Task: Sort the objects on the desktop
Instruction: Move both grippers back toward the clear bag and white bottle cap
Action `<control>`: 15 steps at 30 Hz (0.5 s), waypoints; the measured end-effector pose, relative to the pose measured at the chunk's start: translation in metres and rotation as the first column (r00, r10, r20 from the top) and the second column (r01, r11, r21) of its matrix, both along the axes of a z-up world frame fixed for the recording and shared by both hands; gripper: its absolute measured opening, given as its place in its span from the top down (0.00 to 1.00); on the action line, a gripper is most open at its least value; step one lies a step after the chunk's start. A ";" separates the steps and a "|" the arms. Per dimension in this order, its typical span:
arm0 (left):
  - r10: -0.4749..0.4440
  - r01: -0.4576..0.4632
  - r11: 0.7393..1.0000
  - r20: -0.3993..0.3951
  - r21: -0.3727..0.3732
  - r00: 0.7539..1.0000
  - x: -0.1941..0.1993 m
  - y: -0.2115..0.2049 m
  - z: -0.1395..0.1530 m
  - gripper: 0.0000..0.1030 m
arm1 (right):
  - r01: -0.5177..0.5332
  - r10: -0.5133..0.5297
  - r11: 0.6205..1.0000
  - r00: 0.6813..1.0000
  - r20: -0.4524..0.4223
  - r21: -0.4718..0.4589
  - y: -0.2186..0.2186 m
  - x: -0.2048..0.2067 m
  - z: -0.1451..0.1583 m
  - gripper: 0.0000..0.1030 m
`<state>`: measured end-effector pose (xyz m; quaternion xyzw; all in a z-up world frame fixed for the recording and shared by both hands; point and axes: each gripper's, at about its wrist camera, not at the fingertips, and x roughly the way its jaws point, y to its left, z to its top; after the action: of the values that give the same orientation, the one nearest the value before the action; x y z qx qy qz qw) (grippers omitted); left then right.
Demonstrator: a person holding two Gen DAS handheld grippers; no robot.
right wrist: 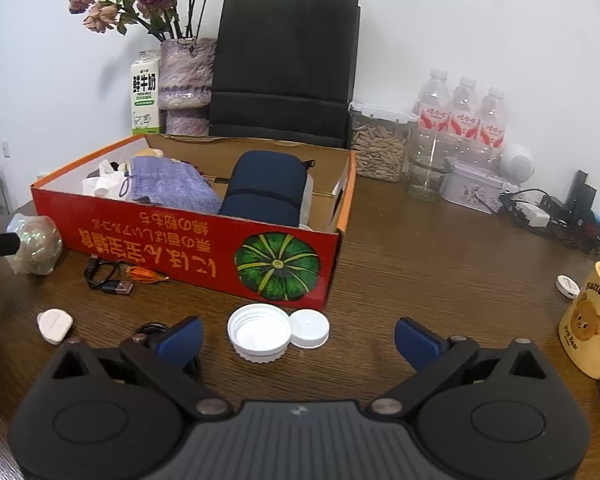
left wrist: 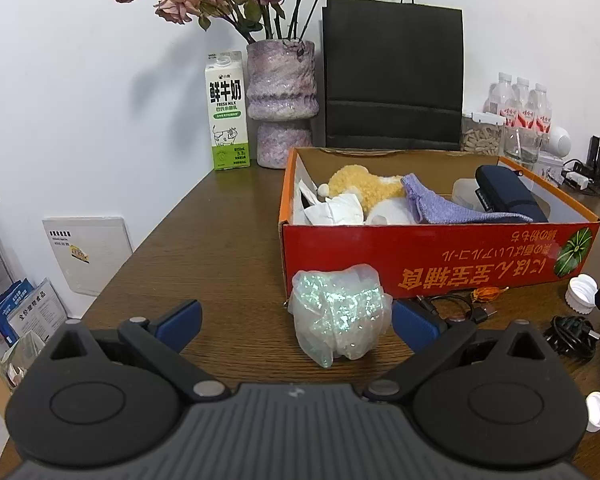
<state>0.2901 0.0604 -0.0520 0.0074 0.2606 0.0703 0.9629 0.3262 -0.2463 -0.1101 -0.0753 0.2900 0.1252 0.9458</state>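
Note:
A red cardboard box [left wrist: 420,256] [right wrist: 172,240] stands on the brown table and holds a plush toy [left wrist: 364,186], a purple cloth [left wrist: 440,204], a dark blue pouch [right wrist: 266,188] and white items. My left gripper [left wrist: 296,320] is open, with an iridescent plastic-wrapped bundle [left wrist: 340,312] [right wrist: 36,246] on the table between its blue pads, nearer the right one. My right gripper [right wrist: 296,340] is open above two white lids [right wrist: 260,334], a large ribbed one and a smaller one [right wrist: 310,328] touching it.
In front of the box lie a black USB cable [right wrist: 108,280], a small orange object [right wrist: 144,274] and a white flat piece [right wrist: 54,324]. A yellow mug [right wrist: 588,320] sits at the right. Behind are a milk carton [left wrist: 226,116], vase [left wrist: 282,100], black paper bag [left wrist: 394,76], water bottles [right wrist: 462,116] and a jar [right wrist: 378,144].

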 end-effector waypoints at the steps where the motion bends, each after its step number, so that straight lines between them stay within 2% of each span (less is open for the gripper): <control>1: 0.000 0.000 1.000 -0.005 0.000 1.000 0.002 0.000 -0.001 0.00 | -0.005 0.005 1.000 1.000 -0.003 -0.001 0.001 0.000 -0.001 0.05; 5: -0.002 0.002 1.000 -0.015 0.001 1.000 0.007 -0.002 -0.002 0.00 | -0.027 0.027 1.000 0.999 -0.017 0.001 0.005 0.003 -0.003 0.14; 10: -0.006 0.007 1.000 -0.020 0.003 1.000 0.013 -0.003 -0.003 0.00 | -0.062 0.063 0.998 0.998 -0.017 0.016 0.008 0.004 -0.004 0.35; 15: -0.012 0.012 1.000 -0.030 0.007 0.999 0.019 -0.005 -0.004 0.00 | -0.078 0.078 0.997 0.997 -0.026 0.012 0.012 0.008 -0.006 0.44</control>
<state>0.3094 0.0554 -0.0561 0.0138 0.2747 0.0654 0.9592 0.3338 -0.2341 -0.1160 -0.0799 0.2985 0.1647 0.9367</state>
